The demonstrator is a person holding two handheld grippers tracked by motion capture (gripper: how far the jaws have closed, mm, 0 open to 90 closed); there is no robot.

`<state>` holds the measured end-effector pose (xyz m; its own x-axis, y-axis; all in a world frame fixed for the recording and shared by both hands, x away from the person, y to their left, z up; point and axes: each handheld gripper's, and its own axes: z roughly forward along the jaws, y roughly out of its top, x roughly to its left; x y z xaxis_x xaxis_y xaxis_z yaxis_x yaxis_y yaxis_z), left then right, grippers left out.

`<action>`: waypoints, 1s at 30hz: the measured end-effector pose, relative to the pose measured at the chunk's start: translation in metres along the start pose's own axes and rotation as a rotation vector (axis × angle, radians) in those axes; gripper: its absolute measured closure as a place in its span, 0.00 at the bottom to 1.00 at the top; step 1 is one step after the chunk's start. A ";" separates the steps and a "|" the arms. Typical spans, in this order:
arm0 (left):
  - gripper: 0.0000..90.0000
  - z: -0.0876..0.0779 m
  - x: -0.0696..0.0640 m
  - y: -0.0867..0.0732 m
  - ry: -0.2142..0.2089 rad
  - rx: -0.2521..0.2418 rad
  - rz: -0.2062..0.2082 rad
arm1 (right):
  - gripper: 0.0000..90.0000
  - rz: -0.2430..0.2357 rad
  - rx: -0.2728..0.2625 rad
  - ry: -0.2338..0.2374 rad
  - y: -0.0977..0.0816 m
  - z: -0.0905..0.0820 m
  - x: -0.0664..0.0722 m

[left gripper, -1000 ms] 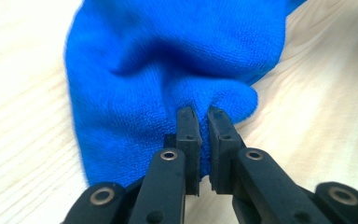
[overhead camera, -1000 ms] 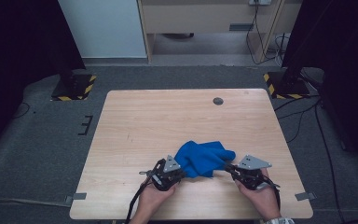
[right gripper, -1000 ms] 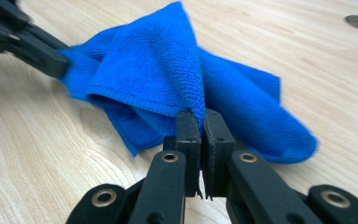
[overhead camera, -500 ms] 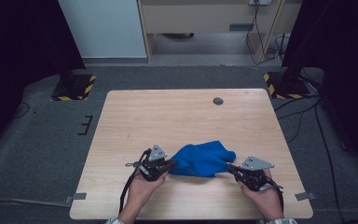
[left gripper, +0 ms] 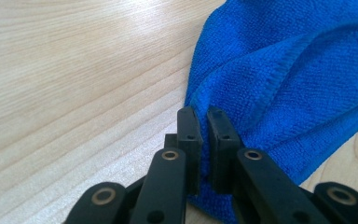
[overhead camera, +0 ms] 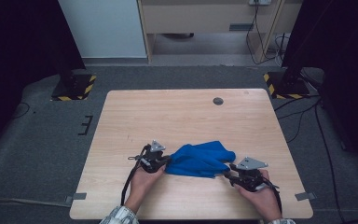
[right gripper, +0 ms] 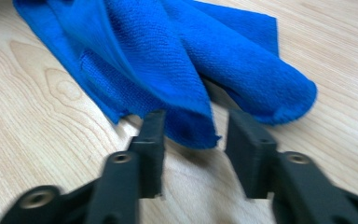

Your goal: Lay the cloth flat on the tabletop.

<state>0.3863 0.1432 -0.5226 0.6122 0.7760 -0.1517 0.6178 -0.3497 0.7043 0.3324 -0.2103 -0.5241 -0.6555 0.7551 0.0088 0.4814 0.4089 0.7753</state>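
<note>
A crumpled blue cloth (overhead camera: pixel 200 159) lies on the wooden table (overhead camera: pixel 177 116) near its front edge. My left gripper (overhead camera: pixel 167 161) is at the cloth's left end. In the left gripper view the jaws (left gripper: pixel 204 119) are pinched shut on a fold of the cloth's hem (left gripper: pixel 284 79). My right gripper (overhead camera: pixel 227 171) is at the cloth's right end. Its jaws have just been opening: in the right gripper view they (right gripper: pixel 196 126) stand apart, and a loose corner of the cloth (right gripper: pixel 168 51) lies between them with neither pad pressing on it.
A small dark round grommet (overhead camera: pixel 218 101) sits near the table's far edge. Bare wood stretches beyond the cloth and to both sides. Stands with yellow-black striped bases (overhead camera: pixel 72 86) (overhead camera: pixel 284 84) are on the floor behind the table's far corners.
My left gripper has moved left and a little away from the front edge, drawing the cloth out longer and flatter. The right hand has stayed in place.
</note>
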 end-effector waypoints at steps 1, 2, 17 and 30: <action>0.94 0.000 0.001 -0.001 -0.001 -0.002 0.000 | 0.55 0.007 0.000 -0.006 -0.001 -0.002 0.001; 0.94 0.000 0.001 -0.001 -0.004 -0.003 -0.001 | 0.52 0.009 -0.006 -0.018 -0.002 -0.003 0.002; 0.94 0.001 -0.002 -0.002 -0.047 0.012 -0.010 | 0.89 0.024 -0.026 0.039 -0.001 0.000 -0.002; 0.91 0.004 -0.035 -0.005 -0.146 0.026 0.027 | 0.97 0.113 -0.139 0.006 -0.002 -0.042 -0.018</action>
<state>0.3642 0.1157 -0.5234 0.6931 0.6819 -0.2336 0.6116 -0.3848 0.6913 0.3183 -0.2462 -0.4989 -0.6055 0.7890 0.1041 0.4674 0.2466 0.8490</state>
